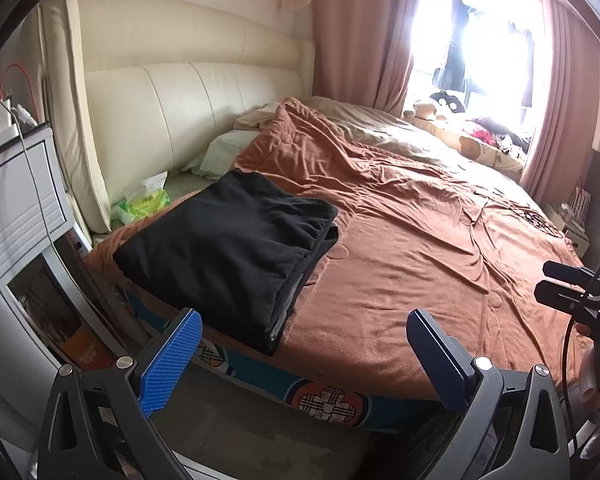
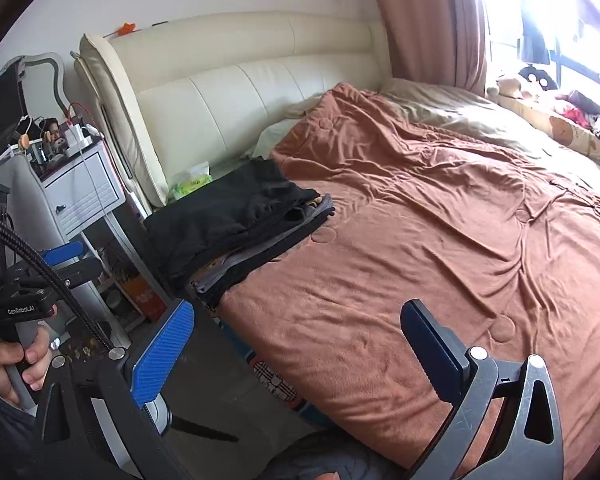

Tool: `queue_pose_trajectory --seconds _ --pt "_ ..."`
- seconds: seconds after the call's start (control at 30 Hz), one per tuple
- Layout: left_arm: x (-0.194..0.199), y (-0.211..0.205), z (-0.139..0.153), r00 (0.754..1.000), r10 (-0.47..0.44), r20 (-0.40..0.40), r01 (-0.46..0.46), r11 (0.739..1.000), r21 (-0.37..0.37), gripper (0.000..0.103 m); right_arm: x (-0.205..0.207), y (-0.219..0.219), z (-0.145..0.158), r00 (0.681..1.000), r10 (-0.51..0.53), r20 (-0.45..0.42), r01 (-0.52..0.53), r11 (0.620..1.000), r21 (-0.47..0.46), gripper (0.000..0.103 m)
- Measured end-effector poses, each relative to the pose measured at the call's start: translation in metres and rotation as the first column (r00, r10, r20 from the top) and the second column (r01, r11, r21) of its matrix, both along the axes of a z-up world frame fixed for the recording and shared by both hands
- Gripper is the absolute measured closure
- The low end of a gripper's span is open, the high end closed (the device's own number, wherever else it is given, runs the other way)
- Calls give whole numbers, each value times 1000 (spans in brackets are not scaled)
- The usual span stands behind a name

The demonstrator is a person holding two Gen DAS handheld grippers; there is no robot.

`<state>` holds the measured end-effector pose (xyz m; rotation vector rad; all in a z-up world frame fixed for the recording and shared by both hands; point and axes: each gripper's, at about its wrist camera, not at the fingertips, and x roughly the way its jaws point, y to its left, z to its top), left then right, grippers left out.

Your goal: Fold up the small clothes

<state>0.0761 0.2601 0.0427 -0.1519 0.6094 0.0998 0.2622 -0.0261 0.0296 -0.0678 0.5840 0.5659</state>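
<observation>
My left gripper (image 1: 300,354) sits at the bottom of the left wrist frame, its blue pads spread wide with nothing between them; my right gripper (image 2: 296,346) fills the bottom of the right wrist frame, likewise spread wide and holding nothing; both hang just off the near edge of the bed (image 1: 420,240). The folded black garment (image 1: 228,256) lies left of centre in the left wrist frame, on the brown blanket (image 2: 420,240) near the bed's corner; in the right wrist frame it tops a stack of folded clothes (image 2: 256,246); a green tissue pack (image 1: 146,202) lies beyond it by the cream headboard (image 1: 188,92).
</observation>
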Motion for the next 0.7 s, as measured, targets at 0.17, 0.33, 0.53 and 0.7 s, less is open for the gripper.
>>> queue_pose_trajectory --seconds 0.17,0.33,0.53,0.7 --pt "-27 -31 7 999 -30 37 28 999 45 0 -38 -25 4 999 -28 44 28 1000 4 0" --pt "-51 -61 14 994 -61 85 57 997 50 0 -77 -46 3 994 -58 89 58 998 7 0" --pt "-74 -95 18 987 -104 120 96 993 70 0 -122 -72 -1 983 -118 144 114 993 34 0" --pt "-93 -117 21 980 -120 157 109 991 75 0 -158 -88 -8 974 -144 175 135 989 60 0"
